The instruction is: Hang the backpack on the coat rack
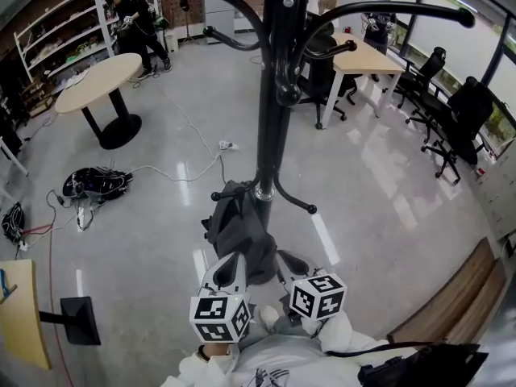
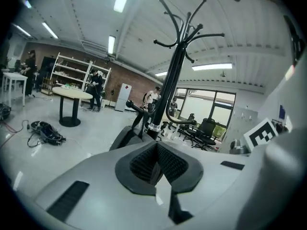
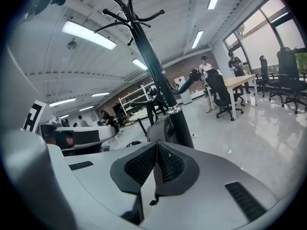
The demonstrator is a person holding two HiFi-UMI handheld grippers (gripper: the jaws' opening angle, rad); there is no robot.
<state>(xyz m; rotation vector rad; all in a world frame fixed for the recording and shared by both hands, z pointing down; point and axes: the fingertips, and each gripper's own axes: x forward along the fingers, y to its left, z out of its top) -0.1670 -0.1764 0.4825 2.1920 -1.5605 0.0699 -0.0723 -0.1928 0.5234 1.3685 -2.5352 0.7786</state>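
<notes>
Coat rack (image 1: pixel 272 95): black pole, upright on the grey floor, with curved hooks at the top and a lower ring of short hooks.

Backpack (image 1: pixel 238 232): dark grey, against the pole just under the lower left hook (image 1: pixel 228 193). It looks clear of the floor. Judged hung from that hook, though the strap over the hook cannot be made out.

Left gripper (image 1: pixel 231 268): low, close to the person's body, near the backpack's lower edge; contact not clear. Its own view shows the ribbed pads pressed together with nothing between them.

Right gripper (image 1: pixel 289 266): beside the left one, pads likewise together, empty.

Progress: the hanging step looks done, with neither claw holding the bag. What is left is at most checking that it stays put
</notes>
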